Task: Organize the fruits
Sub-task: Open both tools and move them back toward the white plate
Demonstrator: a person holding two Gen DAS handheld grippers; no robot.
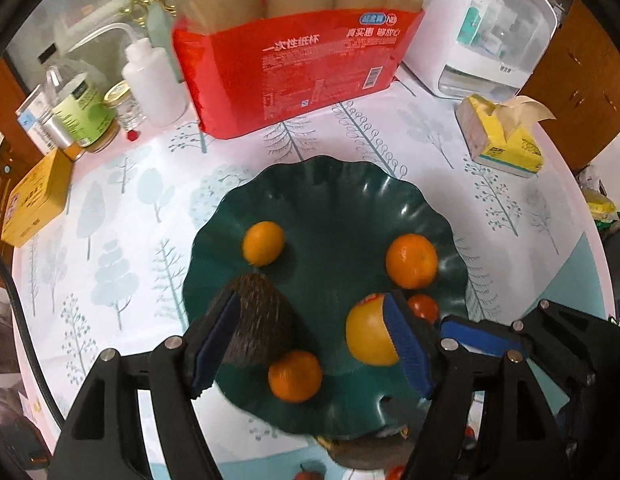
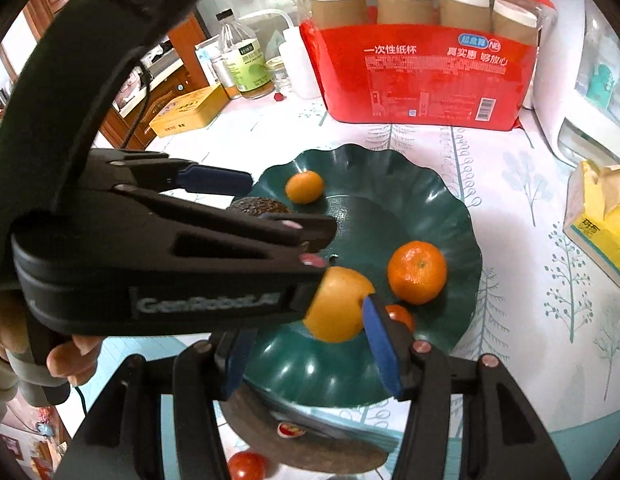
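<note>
A dark green wavy plate holds three tangerines, a yellow-orange fruit, a small red tomato and a dark avocado. My left gripper is open over the plate; its left pad touches the avocado. My right gripper is open at the plate's near edge, its right pad by the yellow-orange fruit. It also shows in the left wrist view.
A red pack of paper cups stands behind the plate. Bottles and jars, a yellow box, a tissue pack and a white appliance ring the table. A brown round board and a tomato lie near.
</note>
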